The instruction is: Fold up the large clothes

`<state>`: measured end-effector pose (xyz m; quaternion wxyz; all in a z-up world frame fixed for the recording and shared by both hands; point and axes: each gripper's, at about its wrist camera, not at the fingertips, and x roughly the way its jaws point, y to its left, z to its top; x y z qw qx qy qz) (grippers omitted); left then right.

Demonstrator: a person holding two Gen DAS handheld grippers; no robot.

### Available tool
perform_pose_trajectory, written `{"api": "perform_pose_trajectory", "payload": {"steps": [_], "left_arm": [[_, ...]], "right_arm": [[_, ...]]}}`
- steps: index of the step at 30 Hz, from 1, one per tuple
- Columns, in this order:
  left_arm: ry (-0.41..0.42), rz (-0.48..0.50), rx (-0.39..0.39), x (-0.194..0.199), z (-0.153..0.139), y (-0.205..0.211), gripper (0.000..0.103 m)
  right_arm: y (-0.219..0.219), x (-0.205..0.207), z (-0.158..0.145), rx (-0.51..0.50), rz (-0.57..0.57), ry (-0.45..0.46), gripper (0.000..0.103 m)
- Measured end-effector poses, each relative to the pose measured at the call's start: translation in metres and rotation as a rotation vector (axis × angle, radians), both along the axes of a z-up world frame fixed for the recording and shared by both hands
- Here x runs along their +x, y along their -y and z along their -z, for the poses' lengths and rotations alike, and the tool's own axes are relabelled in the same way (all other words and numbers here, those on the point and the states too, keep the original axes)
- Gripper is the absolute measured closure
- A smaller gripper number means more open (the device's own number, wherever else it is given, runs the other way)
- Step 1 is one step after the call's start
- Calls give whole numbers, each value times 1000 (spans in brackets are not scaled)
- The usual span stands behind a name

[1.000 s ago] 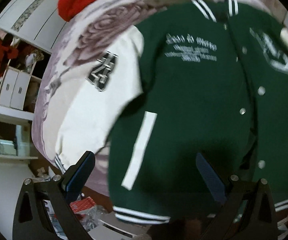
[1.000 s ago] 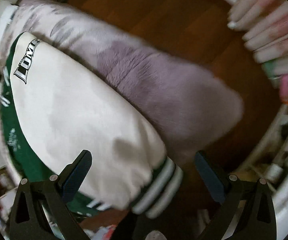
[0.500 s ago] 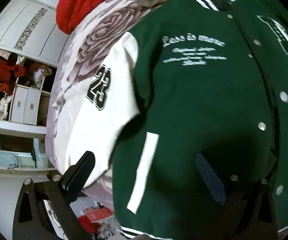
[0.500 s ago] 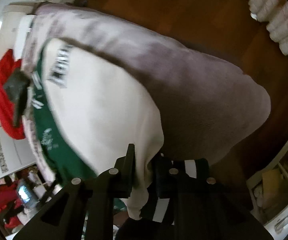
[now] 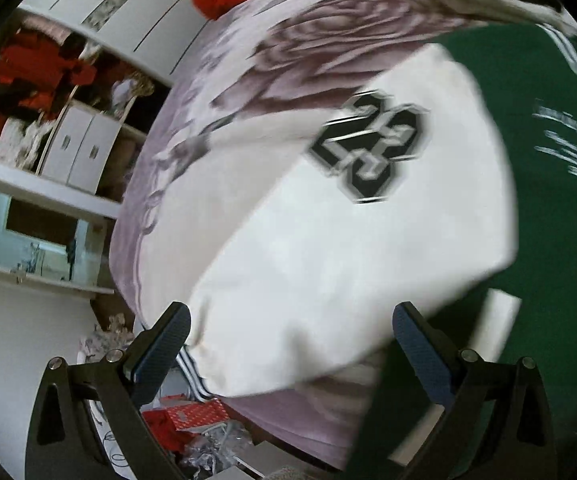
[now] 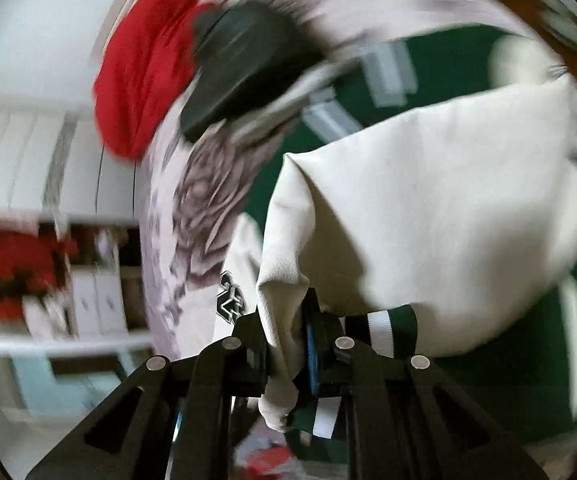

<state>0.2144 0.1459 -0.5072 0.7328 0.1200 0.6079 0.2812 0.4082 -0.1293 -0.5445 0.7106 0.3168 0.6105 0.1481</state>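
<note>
A green varsity jacket (image 5: 548,128) with cream sleeves lies front up on a bed with a rose-print cover (image 5: 328,28). My left gripper (image 5: 288,344) is open and hovers over the cream sleeve (image 5: 328,248) that bears a black "23" patch (image 5: 368,148). My right gripper (image 6: 288,344) is shut on the other cream sleeve (image 6: 428,200) near its striped cuff (image 6: 388,330) and holds it lifted over the green body (image 6: 448,64). The "23" patch also shows in the right wrist view (image 6: 230,300).
A red garment (image 6: 140,68) and a dark one (image 6: 244,60) lie at the head of the bed. White shelves and small cabinets (image 5: 76,148) stand beside the bed. Red boxes and clutter (image 5: 192,424) lie on the floor below the bed's edge.
My right gripper closed on the cream sleeve near the cuff and swung it up and across over the jacket. My left gripper moved left from the green front to over the "23" sleeve.
</note>
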Motion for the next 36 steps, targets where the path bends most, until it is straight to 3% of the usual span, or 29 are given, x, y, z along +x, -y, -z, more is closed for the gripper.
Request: {"api": "perform_pose_trajectory", "payload": {"steps": [3, 5, 7, 10, 13, 15, 17, 20, 22, 23, 25, 27, 28, 29, 30, 34, 36], "left_arm": [[-4, -16, -3, -7, 6, -30, 0], [-5, -22, -10, -12, 9, -45, 0], [-1, -35, -25, -18, 9, -55, 0], [-4, -72, -53, -27, 10, -67, 0], [-16, -127, -70, -41, 14, -80, 0], [-31, -179, -83, -49, 20, -90, 0], [-55, -233, -84, -56, 28, -97, 0], [-82, -301, -78, -63, 34, -103, 0], [-77, -339, -76, -69, 33, -103, 0], [-79, -347, -77, -70, 33, -102, 0], [-93, -356, -78, -72, 37, -96, 0], [-113, -365, -89, -72, 43, -89, 0], [-111, -380, -106, -72, 45, -87, 0], [-104, -394, -116, -72, 45, -86, 0], [-101, -405, -121, -72, 44, -85, 0], [-82, -455, -130, -79, 43, -86, 0], [-76, -488, -138, -87, 45, -92, 0]], "right_arm": [[-97, 70, 31, -46, -138, -35, 81], [-125, 91, 61, -36, -168, -118, 66], [-136, 103, 62, 39, -141, -123, 51], [-79, 66, 45, 50, -68, -90, 43], [2, 37, 39, -139, 85, -105, 43], [57, 21, 54, -225, 204, -172, 42], [110, 11, 87, -255, 315, -265, 42], [132, 5, 112, -278, 280, -342, 42], [126, -2, 108, -256, 216, -350, 42], [121, -10, 111, -185, 225, -370, 42], [127, -24, 127, 24, 291, -380, 42], [133, -23, 146, 97, 380, -356, 42], [137, -21, 156, 117, 432, -332, 45], [144, -19, 166, 145, 509, -300, 54], [146, -17, 171, 147, 559, -278, 97], [174, -13, 143, 9, 654, -147, 99], [183, -4, 143, -47, 629, -163, 98]]}}
